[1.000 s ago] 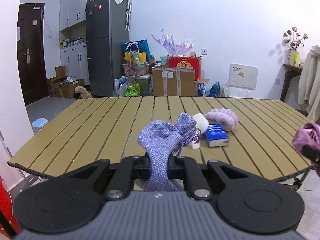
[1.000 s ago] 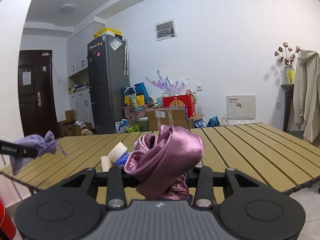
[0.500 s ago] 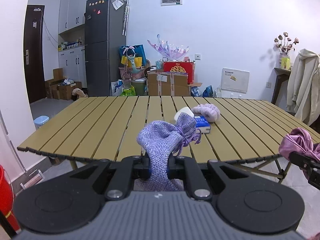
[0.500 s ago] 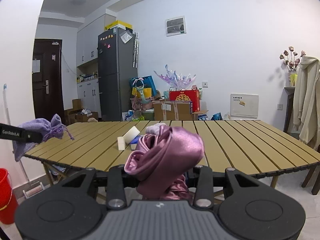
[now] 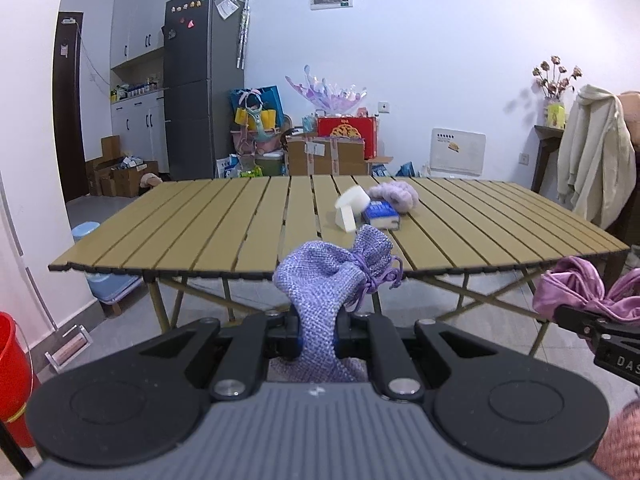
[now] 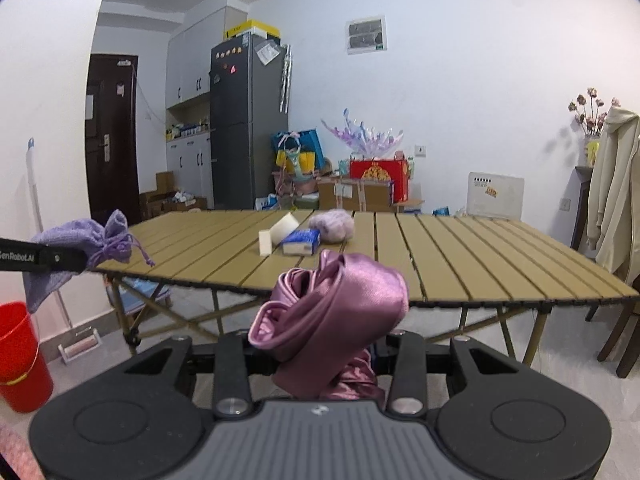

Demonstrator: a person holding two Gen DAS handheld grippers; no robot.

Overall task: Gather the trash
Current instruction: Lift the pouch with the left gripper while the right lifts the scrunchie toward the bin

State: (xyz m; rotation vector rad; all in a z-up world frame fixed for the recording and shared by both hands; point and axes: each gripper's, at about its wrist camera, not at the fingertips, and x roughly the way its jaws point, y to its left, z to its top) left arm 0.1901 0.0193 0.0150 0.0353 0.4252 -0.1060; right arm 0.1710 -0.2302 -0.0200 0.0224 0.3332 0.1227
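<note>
My left gripper (image 5: 318,338) is shut on a lilac woven drawstring pouch (image 5: 332,276), held in the air in front of the slatted table (image 5: 200,232). My right gripper (image 6: 320,350) is shut on a crumpled pink satin cloth (image 6: 332,312), also off the table's near edge. Each gripper shows in the other's view: the pouch (image 6: 84,244) at the left, the satin cloth (image 5: 576,288) at the right. On the table lie a white foam block (image 5: 350,210), a blue tissue pack (image 5: 380,214) and a fluffy lilac ball (image 5: 394,196).
A red bucket (image 6: 20,356) stands on the floor at the left by the wall, near a blue bin (image 5: 86,232) under the table. Behind the table are a grey fridge (image 5: 204,84) and stacked boxes (image 5: 328,156). A cream coat (image 5: 596,160) hangs at the right.
Both grippers have drawn back from the table with their loads; the table's near edge and legs now show, and the red bucket has come further into view.
</note>
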